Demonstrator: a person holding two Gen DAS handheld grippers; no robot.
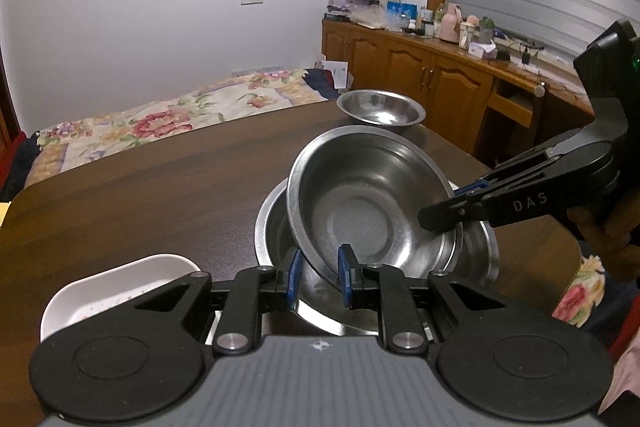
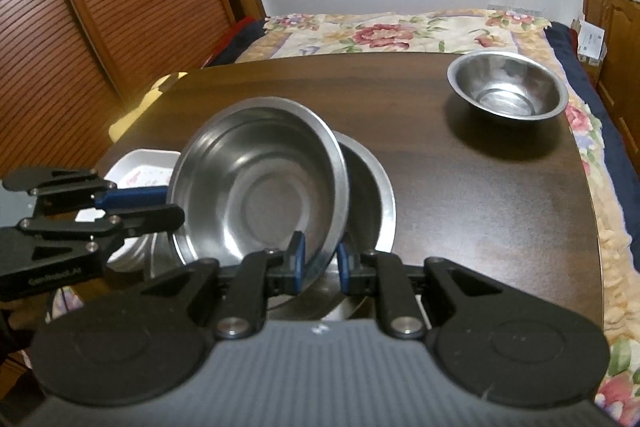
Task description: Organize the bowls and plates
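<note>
Two grippers pinch opposite rims of one tilted steel bowl point(image 1: 372, 203): the left gripper point(image 1: 318, 281) at its near edge, the right gripper point(image 2: 320, 269) across from it. It leans inside a wider steel bowl point(image 1: 280, 227) on the counter point(image 1: 140, 179). Three steel bowls in all, the third point(image 2: 507, 89) well apart; one white dish point(image 1: 116, 291).

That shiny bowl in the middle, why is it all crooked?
The steel bowl is tilted because both grippers, left and right, pinch its rim, holding it partly inside the wider steel basin. It hasn't settled flat yet.
</note>
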